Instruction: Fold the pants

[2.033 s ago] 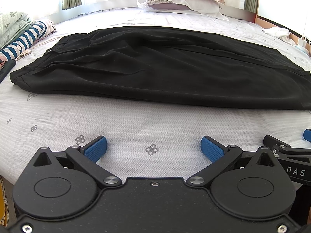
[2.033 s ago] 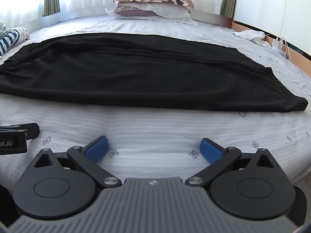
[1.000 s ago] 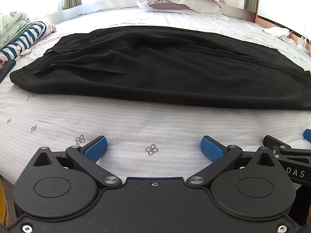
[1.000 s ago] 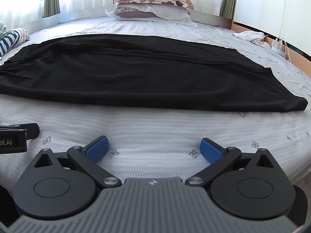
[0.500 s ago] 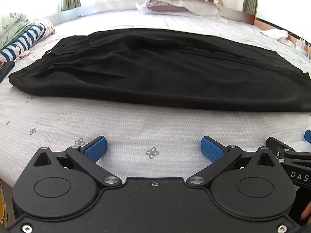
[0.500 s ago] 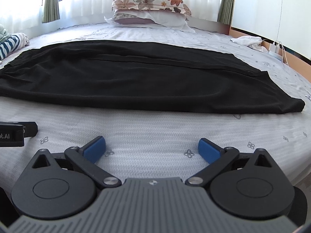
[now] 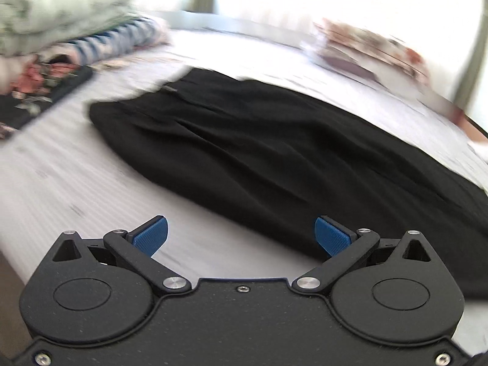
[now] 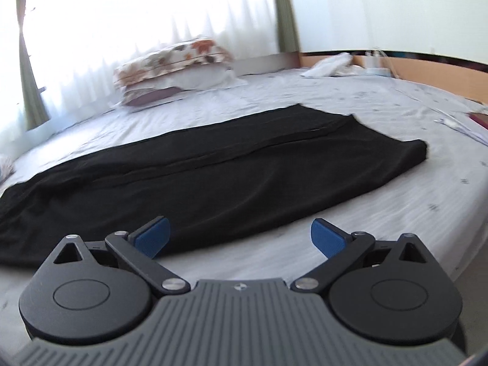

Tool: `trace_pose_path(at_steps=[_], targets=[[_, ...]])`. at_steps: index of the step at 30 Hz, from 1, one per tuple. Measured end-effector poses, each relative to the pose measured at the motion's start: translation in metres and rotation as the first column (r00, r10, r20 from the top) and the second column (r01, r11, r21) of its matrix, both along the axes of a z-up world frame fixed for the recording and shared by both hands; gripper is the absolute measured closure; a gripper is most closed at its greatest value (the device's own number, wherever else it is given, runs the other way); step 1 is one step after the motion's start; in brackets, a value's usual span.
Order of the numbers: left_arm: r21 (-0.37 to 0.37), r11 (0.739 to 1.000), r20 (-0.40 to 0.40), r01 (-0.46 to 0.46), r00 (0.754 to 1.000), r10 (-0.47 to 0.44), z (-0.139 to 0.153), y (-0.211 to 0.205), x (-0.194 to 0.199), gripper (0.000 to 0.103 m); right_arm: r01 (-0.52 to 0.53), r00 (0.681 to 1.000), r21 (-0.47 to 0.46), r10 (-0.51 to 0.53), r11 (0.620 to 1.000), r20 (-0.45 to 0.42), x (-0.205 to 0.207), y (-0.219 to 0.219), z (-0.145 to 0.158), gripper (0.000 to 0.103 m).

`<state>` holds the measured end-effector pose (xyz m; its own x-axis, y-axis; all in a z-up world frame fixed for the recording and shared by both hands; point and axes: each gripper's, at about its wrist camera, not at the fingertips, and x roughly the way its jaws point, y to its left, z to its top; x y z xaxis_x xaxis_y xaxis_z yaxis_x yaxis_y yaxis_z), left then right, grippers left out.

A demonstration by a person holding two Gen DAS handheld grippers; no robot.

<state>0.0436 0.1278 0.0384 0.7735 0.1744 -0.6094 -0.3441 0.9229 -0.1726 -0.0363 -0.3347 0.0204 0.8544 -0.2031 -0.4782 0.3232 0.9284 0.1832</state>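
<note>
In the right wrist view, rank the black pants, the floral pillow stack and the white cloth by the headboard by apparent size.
1. black pants, by far the largest.
2. floral pillow stack.
3. white cloth, smallest.
Both smaller items lie farther from the camera, so their true sizes stay unsure.

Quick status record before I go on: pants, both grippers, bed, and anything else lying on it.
pants: black, spread flat lengthwise, not yet folded
left gripper: open, empty, near the pants' front edge
right gripper: open, empty, near the pants' front edge
bed: white patterned sheet
pillows: stacked at the far side
clothes pile: left side, blurred
</note>
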Motion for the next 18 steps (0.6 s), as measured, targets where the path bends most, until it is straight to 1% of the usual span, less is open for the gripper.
trace_pose_path(at_steps=[2,4,8,13,15,18], targets=[[0.008,0.996,0.010,-0.093,0.996,0.093,0.004,0.028,0.009,0.000,0.061,0.998,0.017,-0.061,0.998,0.005,0.005,-0.026,0.003,0.000],[0.003,0.986,0.013,-0.169,0.986,0.169,0.006,0.053,0.018,0.000,0.113,0.994,0.025,-0.114,0.993,0.003,0.009,-0.049,0.005,0.001],[-0.030,0.961,0.008,-0.276,0.961,0.276,0.001,0.094,0.034,0.000,0.218,0.976,0.040,-0.218,0.975,-0.014,0.014,-0.092,0.003,0.004],[-0.047,0.921,-0.001,-0.386,0.922,0.386,-0.012,0.134,0.049,0.000,0.321,0.946,0.025,-0.319,0.947,-0.052,0.018,-0.131,-0.005,0.006],[-0.049,0.907,-0.017,-0.417,0.909,0.417,-0.018,0.144,0.054,0.000,0.339,0.939,0.031,-0.337,0.940,-0.066,0.021,-0.142,-0.008,0.007],[-0.055,0.892,-0.045,-0.449,0.893,0.447,-0.028,0.155,0.062,0.000,0.347,0.936,0.065,-0.342,0.936,-0.080,0.027,-0.157,-0.013,0.012]])
